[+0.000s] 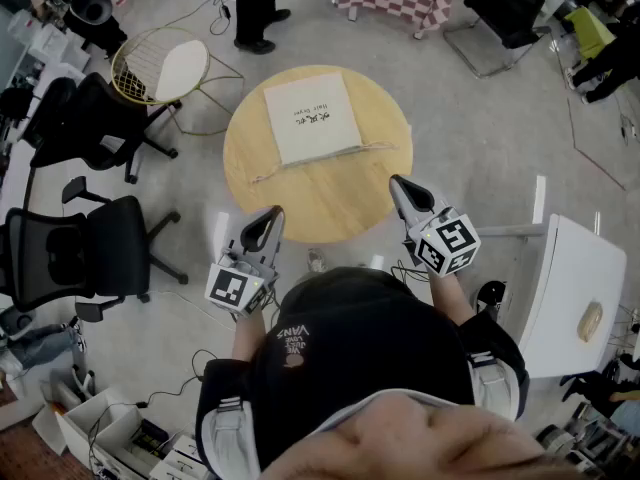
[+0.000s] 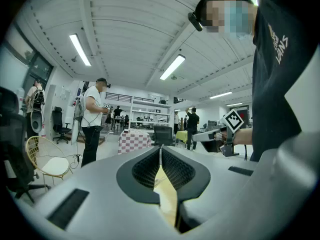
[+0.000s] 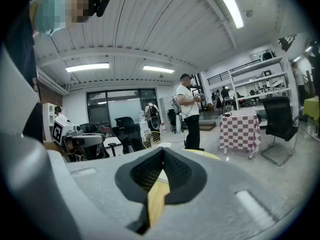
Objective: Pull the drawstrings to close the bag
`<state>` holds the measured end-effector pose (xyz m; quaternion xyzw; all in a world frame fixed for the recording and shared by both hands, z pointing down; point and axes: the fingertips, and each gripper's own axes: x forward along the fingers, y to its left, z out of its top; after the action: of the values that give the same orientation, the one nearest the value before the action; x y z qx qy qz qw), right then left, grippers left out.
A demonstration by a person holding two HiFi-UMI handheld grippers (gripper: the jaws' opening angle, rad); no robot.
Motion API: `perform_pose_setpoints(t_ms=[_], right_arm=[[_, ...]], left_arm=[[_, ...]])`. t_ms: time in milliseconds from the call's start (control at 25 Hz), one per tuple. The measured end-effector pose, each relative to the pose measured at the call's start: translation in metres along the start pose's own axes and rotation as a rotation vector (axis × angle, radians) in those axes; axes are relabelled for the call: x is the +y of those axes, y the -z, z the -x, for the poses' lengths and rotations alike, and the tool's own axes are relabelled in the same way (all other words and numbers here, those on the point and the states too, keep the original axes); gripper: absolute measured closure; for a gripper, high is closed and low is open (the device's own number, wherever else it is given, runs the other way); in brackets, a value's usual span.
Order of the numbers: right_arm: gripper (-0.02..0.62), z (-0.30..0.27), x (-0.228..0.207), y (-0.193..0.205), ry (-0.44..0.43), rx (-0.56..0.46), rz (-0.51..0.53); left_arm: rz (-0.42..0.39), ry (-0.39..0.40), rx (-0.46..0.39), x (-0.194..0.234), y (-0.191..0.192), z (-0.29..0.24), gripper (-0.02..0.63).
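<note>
Grey floor [image 1: 480, 138] surrounds a round wooden counter [image 1: 330, 203]. At its 7 o'clock edge hovers the left tool [image 1: 272, 213], at 5 o'clock the right tool [image 1: 398, 182], both closed tight on nothing. Farther, toward 12 o'clock, the bag [image 1: 312, 118] lies flat, its drawstrings [image 1: 270, 174] trailing along its near edge.

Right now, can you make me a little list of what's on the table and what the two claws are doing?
Table: round, wooden
Bag: pale, lying flat on the table, print facing up
Drawstrings: loose along the bag's near edge, sticking out at both sides
Left claw: shut, empty, by the table's near edge, away from the strings
Right claw: shut, empty, also by the near edge, away from the strings
Strings pulled: not yet
</note>
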<state>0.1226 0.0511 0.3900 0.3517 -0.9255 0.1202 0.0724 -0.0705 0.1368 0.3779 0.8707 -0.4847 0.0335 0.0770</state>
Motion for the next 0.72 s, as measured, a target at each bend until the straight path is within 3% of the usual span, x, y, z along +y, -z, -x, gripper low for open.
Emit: perform_pose_setpoints(t_ms=[280, 440, 720], right_arm=[[0.597, -0.011, 0.003, -0.001, -0.021, -0.039, -0.042], [0.597, -0.02, 0.006, 0.004, -0.003, -0.023, -0.029], [0.597, -0.037, 0.014, 0.006, 0.047, -0.047, -0.038]], left_arm=[[-0.011, 0.013, -0.01, 0.011, 0.006, -0.003, 0.592], [0.001, 0.02, -0.022, 0.021, 0.007, -0.005, 0.592], [-0.057, 0.063, -0.03, 0.048, 0.021, -0.004, 0.592]])
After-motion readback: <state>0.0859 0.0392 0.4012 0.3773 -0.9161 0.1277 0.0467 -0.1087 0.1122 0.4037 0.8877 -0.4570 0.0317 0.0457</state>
